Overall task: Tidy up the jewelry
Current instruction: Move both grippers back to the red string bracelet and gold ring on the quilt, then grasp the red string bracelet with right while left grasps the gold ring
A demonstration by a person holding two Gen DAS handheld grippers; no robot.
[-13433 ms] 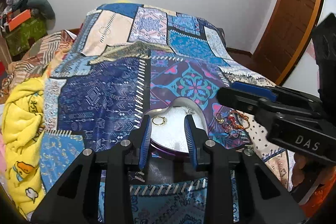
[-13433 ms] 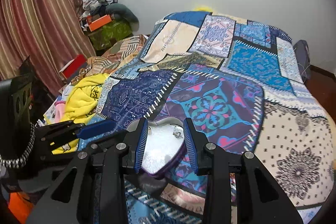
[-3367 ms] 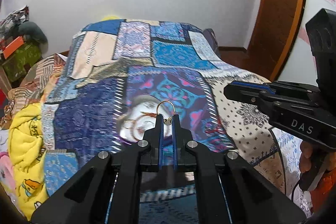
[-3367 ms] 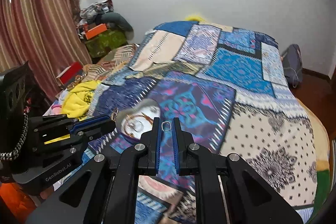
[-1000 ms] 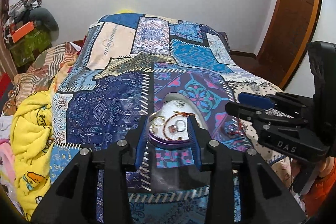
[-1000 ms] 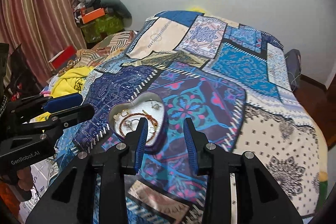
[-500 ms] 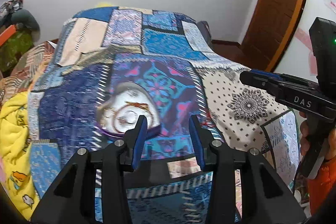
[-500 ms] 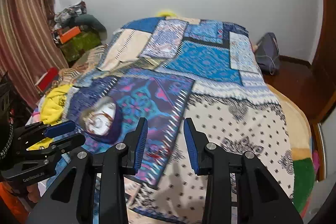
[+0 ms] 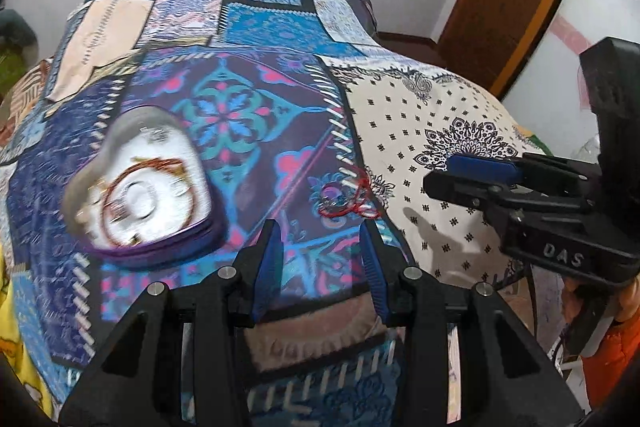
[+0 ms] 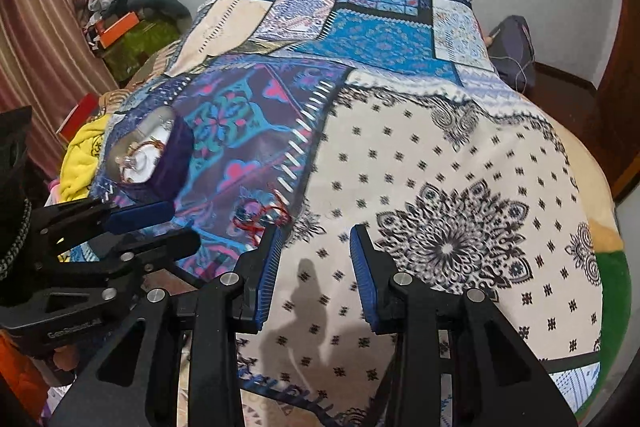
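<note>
In the left wrist view, the left tongs (image 9: 322, 259) are standing apart at the bottom centre of the frame with nothing between the blue pads, hovering over the patchwork bedspread (image 9: 248, 39). Just above their tips, a tangle of red thread jewelry (image 9: 346, 197) is lying on the bedspread at centre frame. The heart-shaped jewelry box (image 9: 140, 187) is sitting open at the left of the frame, well apart from the red tangle, with a copper-coloured bangle (image 9: 150, 197) and small rings blurred inside on its white lining. The right tongs (image 9: 472, 175) are reaching in from the right edge; whether they are apart cannot be told from this side-on angle.

In the right wrist view, the right tongs (image 10: 316, 259) are gaping at the bottom centre, empty, above the cream dotted patch of the bedspread (image 10: 440, 155). The red thread jewelry (image 10: 262, 213) is lying just above and left of their left pad. The jewelry box (image 10: 150, 157) is resting at the left of the frame, and the left tongs (image 10: 160, 227) are entering from the lower left.
</note>
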